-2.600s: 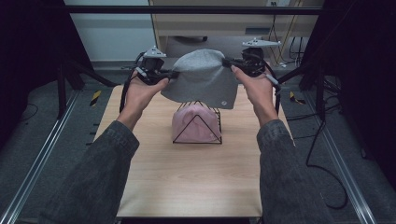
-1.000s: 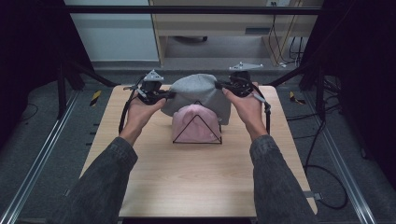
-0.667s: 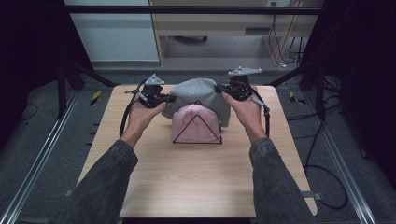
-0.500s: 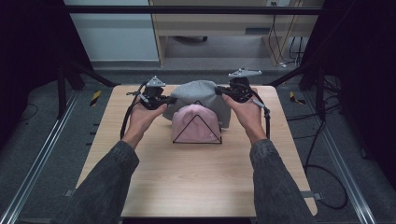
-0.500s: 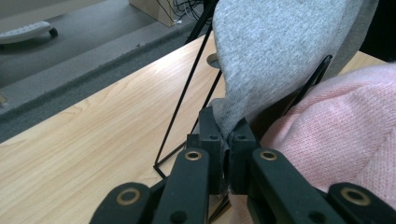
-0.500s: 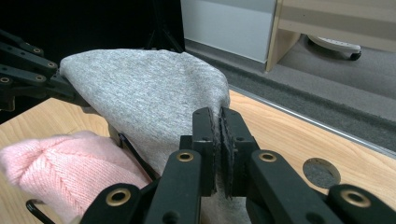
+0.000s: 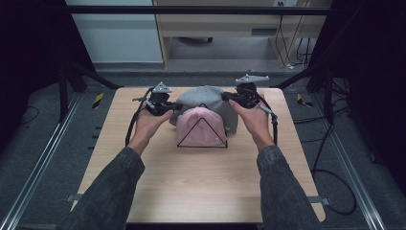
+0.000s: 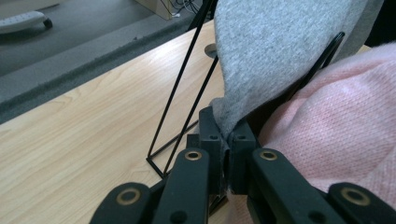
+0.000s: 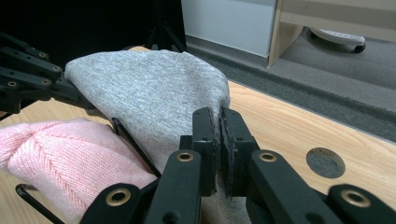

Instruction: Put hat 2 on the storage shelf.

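A grey knit hat (image 7: pixel 205 98) hangs stretched between my two grippers over the back of a black wire pyramid stand (image 7: pixel 202 132). A pink knit hat (image 7: pixel 198 127) sits on the front of that stand. My left gripper (image 7: pixel 173 107) is shut on the grey hat's left edge (image 8: pixel 226 122), close beside the pink hat (image 8: pixel 336 130). My right gripper (image 7: pixel 229 98) is shut on the grey hat's right edge (image 9: pixel 216 109). In the right gripper view the grey hat (image 9: pixel 154 93) drapes over a stand wire (image 9: pixel 135 144), with the pink hat (image 9: pixel 70 154) below it.
The wooden table (image 7: pixel 201 187) has open room in front of the stand. A round hole (image 9: pixel 326 162) lies in the tabletop behind my right gripper. Dark frame posts (image 7: pixel 67 72) stand at the table's back corners.
Both grippers have lowered the grey hat from above the stand and drawn closer together, so it now drapes over the stand's back behind the pink hat.
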